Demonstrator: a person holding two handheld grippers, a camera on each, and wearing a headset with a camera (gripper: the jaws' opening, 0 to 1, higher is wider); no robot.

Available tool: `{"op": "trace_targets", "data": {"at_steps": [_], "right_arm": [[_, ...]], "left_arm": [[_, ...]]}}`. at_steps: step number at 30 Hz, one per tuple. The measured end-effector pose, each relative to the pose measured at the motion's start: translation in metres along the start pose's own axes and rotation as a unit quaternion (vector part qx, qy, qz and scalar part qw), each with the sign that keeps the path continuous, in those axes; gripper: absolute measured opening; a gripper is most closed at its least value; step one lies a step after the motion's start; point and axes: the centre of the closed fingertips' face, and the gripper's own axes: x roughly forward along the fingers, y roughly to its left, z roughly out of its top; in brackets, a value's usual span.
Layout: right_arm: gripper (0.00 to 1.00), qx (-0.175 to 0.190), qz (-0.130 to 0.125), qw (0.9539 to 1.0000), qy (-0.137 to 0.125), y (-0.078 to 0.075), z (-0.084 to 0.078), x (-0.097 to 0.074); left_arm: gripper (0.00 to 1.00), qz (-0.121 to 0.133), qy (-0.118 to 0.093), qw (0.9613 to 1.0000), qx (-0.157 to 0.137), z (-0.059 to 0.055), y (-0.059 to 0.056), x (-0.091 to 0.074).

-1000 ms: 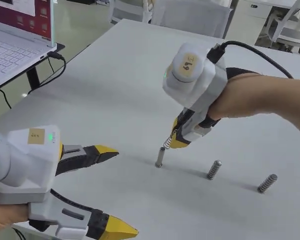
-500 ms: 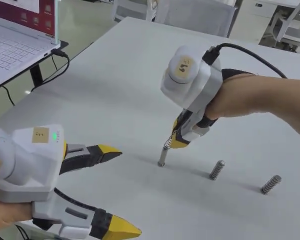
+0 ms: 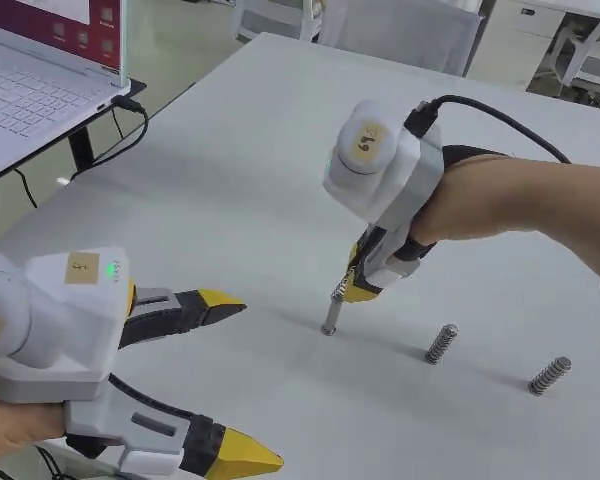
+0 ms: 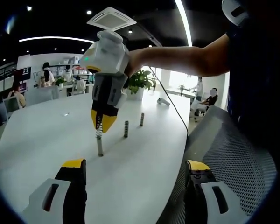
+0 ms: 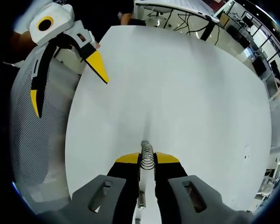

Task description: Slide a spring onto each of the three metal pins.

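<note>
Your right hand-held gripper pinches the spring just above the bare pin, mid-worktop. The spring's long axis is nearly in line with the pin, its lower end at the tip. Your left hand-held gripper is spread near the worktop's near edge, farther off.

White workbench, open laptop to one side, grey chairs beyond, ceiling strip lights overhead.
</note>
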Motion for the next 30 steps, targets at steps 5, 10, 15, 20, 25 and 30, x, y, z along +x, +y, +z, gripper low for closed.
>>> {"op": "trace_targets", "data": {"at_steps": [5, 10, 15, 20, 25, 30], "right_arm": [[0.08, -0.003, 0.004, 0.9999, 0.01, 0.0, -0.001, 0.007], [0.08, -0.006, 0.006, 0.9997, 0.022, 0.0, -0.003, 0.015], [0.08, -0.014, 0.003, 0.9991, 0.04, -0.002, -0.006, 0.023], [0.08, -0.018, 0.005, 0.9981, 0.058, -0.002, -0.012, 0.033], [0.08, -0.019, 0.01, 0.9977, 0.064, 0.0, -0.013, 0.041], [0.09, -0.022, 0.014, 0.9967, 0.077, 0.001, -0.017, 0.048]], "left_arm": [[0.84, 0.001, 0.0, 1.0, -0.001, 0.0, 0.0, 0.0], [0.83, 0.001, -0.001, 1.0, -0.002, 0.001, 0.0, 0.0], [0.83, 0.002, -0.001, 1.0, -0.002, 0.001, 0.0, -0.001], [0.82, 0.003, -0.001, 1.0, -0.002, 0.002, 0.0, -0.001], [0.82, 0.005, -0.003, 1.0, -0.003, 0.002, 0.0, -0.003], [0.82, 0.006, -0.004, 1.0, -0.005, 0.001, 0.001, -0.004]]}}
